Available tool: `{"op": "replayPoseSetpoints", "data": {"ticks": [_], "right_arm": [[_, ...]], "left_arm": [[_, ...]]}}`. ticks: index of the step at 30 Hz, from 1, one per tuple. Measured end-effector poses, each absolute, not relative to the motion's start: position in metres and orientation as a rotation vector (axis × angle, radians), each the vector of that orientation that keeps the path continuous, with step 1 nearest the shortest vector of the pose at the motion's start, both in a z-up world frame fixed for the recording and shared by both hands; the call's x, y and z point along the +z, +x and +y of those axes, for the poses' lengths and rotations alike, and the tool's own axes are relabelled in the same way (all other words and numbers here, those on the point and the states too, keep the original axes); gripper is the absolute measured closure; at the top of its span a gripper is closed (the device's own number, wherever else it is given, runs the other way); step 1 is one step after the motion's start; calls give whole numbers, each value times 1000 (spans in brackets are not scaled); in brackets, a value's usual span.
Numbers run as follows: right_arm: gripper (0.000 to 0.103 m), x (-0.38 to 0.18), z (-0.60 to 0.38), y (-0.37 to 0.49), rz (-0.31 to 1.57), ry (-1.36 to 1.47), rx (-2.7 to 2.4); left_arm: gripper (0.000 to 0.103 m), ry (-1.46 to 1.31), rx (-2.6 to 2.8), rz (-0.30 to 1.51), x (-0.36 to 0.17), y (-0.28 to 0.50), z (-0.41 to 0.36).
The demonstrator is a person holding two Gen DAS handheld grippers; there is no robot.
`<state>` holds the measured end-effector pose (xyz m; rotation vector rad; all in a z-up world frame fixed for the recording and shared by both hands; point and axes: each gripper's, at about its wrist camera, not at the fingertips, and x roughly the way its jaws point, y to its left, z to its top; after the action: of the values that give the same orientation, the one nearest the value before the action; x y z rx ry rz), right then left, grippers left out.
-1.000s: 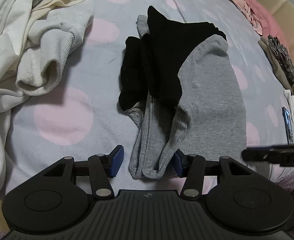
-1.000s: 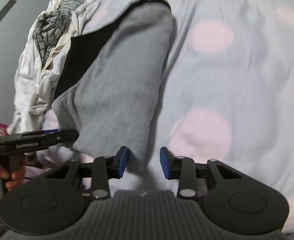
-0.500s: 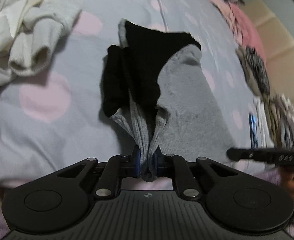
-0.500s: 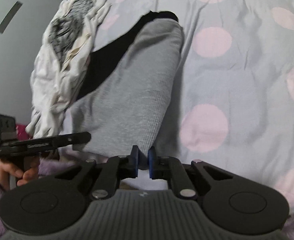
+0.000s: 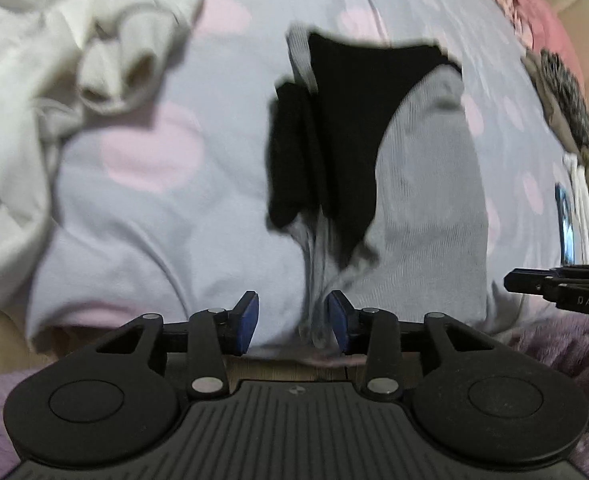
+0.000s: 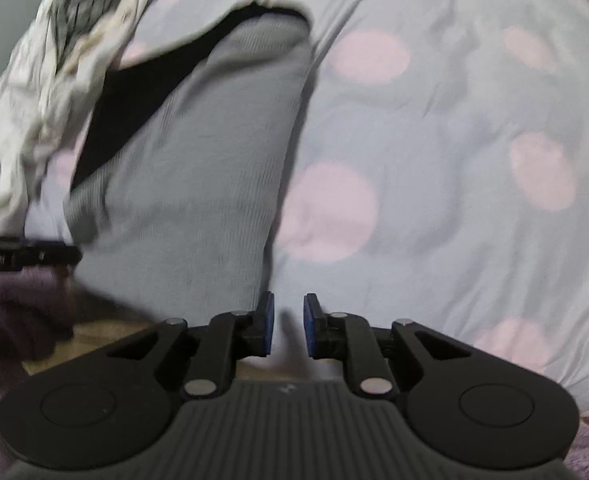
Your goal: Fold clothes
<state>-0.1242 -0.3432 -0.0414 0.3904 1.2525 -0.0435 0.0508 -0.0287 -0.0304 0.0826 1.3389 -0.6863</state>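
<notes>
Grey and black knit makes up the top (image 5: 422, 184), which is laid folded lengthwise on the bed (image 5: 142, 220), its hem end at the near edge of the mattress. The bed is covered by a pale blue sheet (image 6: 454, 128) printed with pink dots. In the left wrist view the black part is seen toward the far end and along the left side, and the grey panel is spread to the right. A bunched grey fold of the hem is seen between the blue pads of the left gripper (image 5: 292, 322), close against the right pad; the jaws are held apart at a moderate width and the cloth is not pinched.

In the right wrist view the right gripper (image 6: 288, 326) is held at the bed's edge just beside the right margin of the grey panel. Its jaws are parted narrowly, and only sheet is seen in the gap. The left pad is very near the cloth; contact cannot be told through the blur.

A heap of white clothes (image 5: 34, 92) is piled on the bed to the left of the top. A stack of patterned garments (image 5: 566, 120) and a pink item (image 5: 534, 20) are lined along the far right. Purple fleece (image 6: 10, 320) is seen below both grippers.
</notes>
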Motion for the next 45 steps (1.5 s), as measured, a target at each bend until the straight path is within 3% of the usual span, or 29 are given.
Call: {"op": "replayPoseSetpoints", "data": {"ticks": [3, 5, 7, 15, 24, 30, 32, 38, 42, 45], "right_arm": [[67, -31, -352, -118, 1195, 426, -64], [66, -27, -355, -111, 1166, 446, -78], [60, -24, -356, -103, 1140, 466, -91], [51, -19, -360, -69, 1057, 539, -66], [49, -44, -370, -34, 1020, 567, -68], [49, -66, -382, -16, 1021, 627, -70], [51, -71, -384, -12, 1019, 649, -56], [62, -87, -381, -5, 1021, 668, -46], [77, -82, -378, -5, 1010, 665, -57], [82, -74, -376, -9, 974, 662, -57]], "left_arm": [[61, 30, -699, 1249, -11, 61, -25], [48, -26, -722, 1202, -1, 69, -29], [45, -66, -740, 1175, 2, 80, -34], [45, -105, -687, 1221, -39, 109, -53], [44, -136, -708, 1187, -61, 121, -67], [47, -184, -726, 1167, -69, 130, -80], [53, -193, -726, 1159, -71, 130, -81], [75, -224, -741, 1132, -76, 126, -81], [80, -242, -743, 1114, -74, 125, -80], [82, -237, -752, 1078, -66, 120, -80]]}}
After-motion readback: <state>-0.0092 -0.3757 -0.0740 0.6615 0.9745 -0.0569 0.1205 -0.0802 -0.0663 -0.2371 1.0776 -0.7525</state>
